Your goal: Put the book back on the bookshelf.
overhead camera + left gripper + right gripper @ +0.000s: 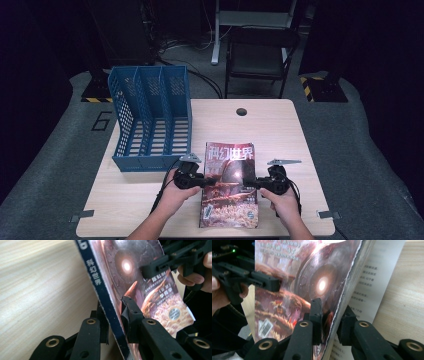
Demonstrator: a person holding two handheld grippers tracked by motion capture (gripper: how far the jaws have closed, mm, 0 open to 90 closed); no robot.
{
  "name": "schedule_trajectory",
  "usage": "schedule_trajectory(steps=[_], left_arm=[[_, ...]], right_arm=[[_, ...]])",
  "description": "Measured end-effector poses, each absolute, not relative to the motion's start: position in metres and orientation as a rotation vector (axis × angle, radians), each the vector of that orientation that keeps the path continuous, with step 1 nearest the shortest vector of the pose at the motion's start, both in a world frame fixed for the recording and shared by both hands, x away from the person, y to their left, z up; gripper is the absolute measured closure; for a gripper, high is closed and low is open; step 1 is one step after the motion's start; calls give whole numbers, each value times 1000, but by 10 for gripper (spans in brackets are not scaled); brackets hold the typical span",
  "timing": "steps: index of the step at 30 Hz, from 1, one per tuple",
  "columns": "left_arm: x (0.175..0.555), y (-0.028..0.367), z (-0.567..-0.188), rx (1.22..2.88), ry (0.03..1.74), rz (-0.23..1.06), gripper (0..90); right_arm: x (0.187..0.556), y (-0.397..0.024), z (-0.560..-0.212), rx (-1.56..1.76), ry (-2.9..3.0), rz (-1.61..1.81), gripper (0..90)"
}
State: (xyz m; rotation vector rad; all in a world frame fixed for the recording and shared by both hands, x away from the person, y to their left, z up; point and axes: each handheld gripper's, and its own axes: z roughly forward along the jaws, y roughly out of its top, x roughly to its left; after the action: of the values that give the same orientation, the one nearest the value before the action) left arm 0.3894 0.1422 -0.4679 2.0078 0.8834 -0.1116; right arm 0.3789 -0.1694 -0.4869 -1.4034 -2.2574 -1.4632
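Magazine (230,185) with a red and brown science-fiction cover is lying near the front edge of the table (140,200), roughly midway between its left and right edges, with both grippers gripping it from opposite sides. Left gripper (202,180) is reaching in from the magazine's spine side; in the left gripper view its jaws are pressing on the dark blue spine edge, one pad under it and one on the cover, so the left gripper (115,315) is clamping the magazine (140,277) with the jaws only a narrow gap apart. Right gripper (252,182) is coming in from the page-edge side; in the right gripper view its jaws are standing on either side of the cover and upper pages, and the right gripper (332,315) is holding that edge of the magazine (312,277) raised, a white printed page showing beneath. Blue file rack (150,117) with three compartments is standing at the table's back left corner, well apart from the magazine. Round cable hole (241,111) is sitting near the back edge
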Motion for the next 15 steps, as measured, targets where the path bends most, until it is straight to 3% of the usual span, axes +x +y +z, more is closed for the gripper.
schedule_trajectory(steps=[10, 15], left_arm=[[389, 146, -460, 2019, 869, -101, 811], [387, 145, -457, 2030, 867, -65, 810]], right_arm=[[381, -164, -491, -1368, -2262, -1336, 719], [381, -163, -486, -1345, -2262, -1358, 775]])
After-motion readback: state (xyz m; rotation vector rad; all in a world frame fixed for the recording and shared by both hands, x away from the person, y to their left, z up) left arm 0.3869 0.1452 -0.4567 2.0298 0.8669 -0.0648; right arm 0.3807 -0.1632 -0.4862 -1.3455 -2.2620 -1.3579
